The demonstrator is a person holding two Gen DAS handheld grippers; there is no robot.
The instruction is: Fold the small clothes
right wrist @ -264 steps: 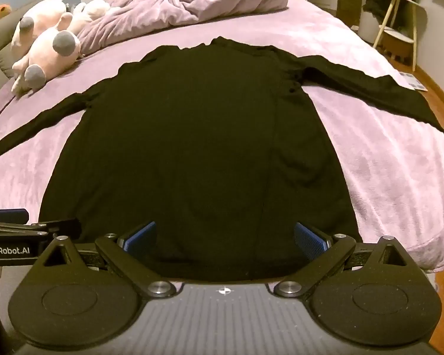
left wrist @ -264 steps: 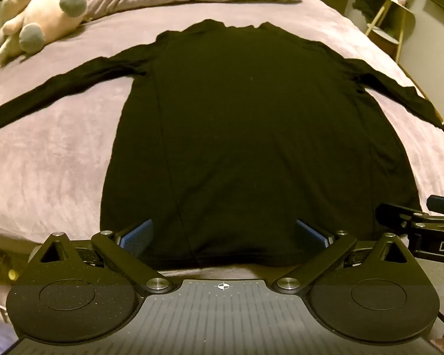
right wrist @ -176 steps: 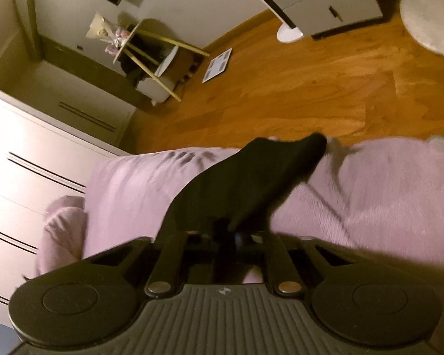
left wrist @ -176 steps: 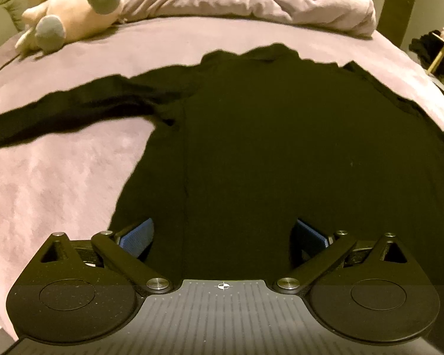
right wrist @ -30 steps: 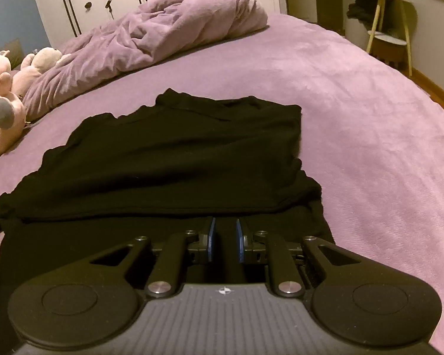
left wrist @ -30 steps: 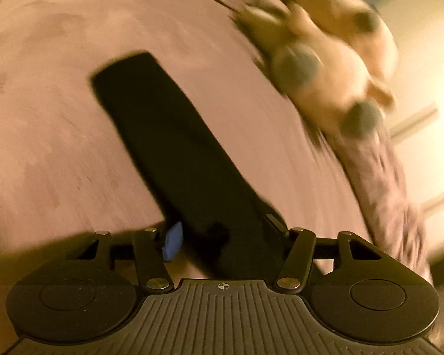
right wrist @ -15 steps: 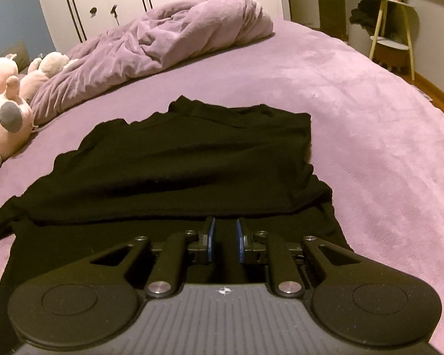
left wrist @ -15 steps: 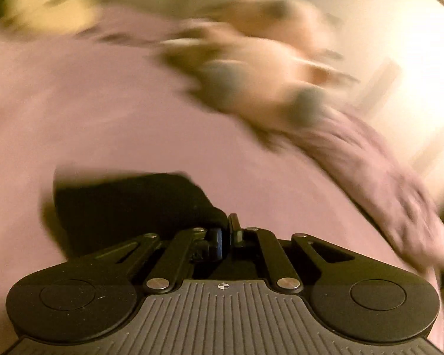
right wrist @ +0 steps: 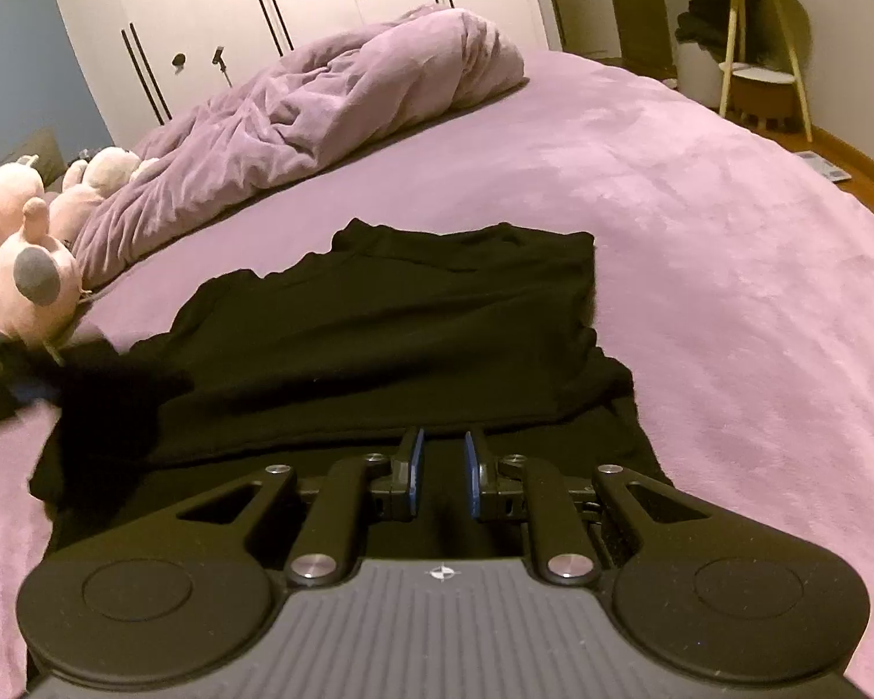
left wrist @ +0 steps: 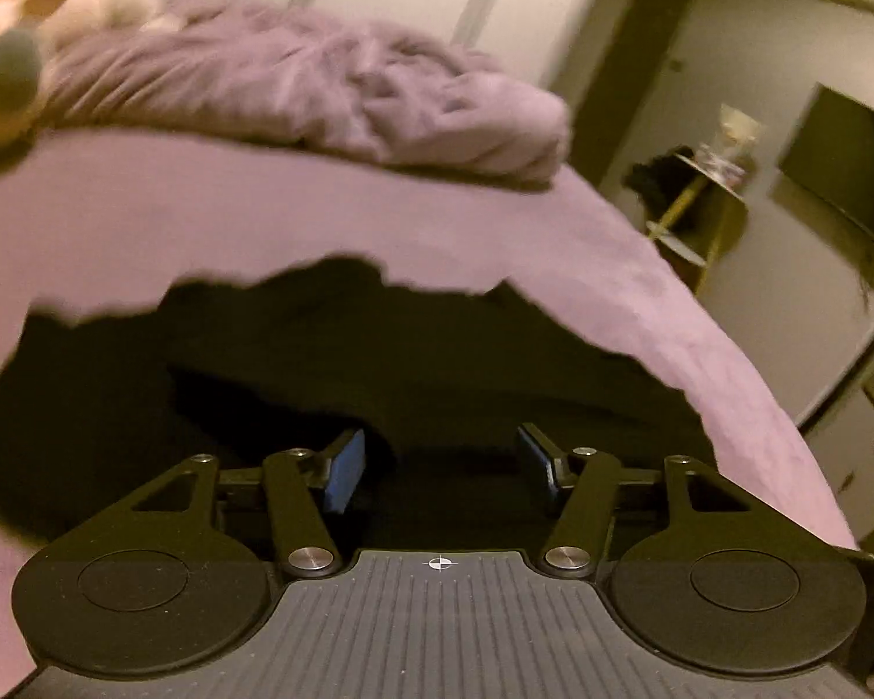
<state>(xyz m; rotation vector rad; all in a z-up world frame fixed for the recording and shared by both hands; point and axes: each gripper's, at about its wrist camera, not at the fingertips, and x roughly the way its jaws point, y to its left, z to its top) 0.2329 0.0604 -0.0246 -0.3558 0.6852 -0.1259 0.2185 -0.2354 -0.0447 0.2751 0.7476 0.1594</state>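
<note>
We count one black long-sleeved top (right wrist: pixel 413 338), partly folded on one bed (right wrist: pixel 699 244) under a purple cover. One crumpled purple duvet (right wrist: pixel 320 110) lies at the far end. At far left we see pink plush toys (right wrist: pixel 23 268): at least two, and the heap hides any more. One wooden side table (right wrist: pixel 751 46) stands far right. We hold two claws, the left claw (left wrist: pixel 440 463) and the right claw (right wrist: pixel 441 469).

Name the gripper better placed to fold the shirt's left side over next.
Left. The left gripper, jaws opening with nothing between them, hangs over the black shirt. The right gripper, narrowly parted, sits at the hem.
</note>
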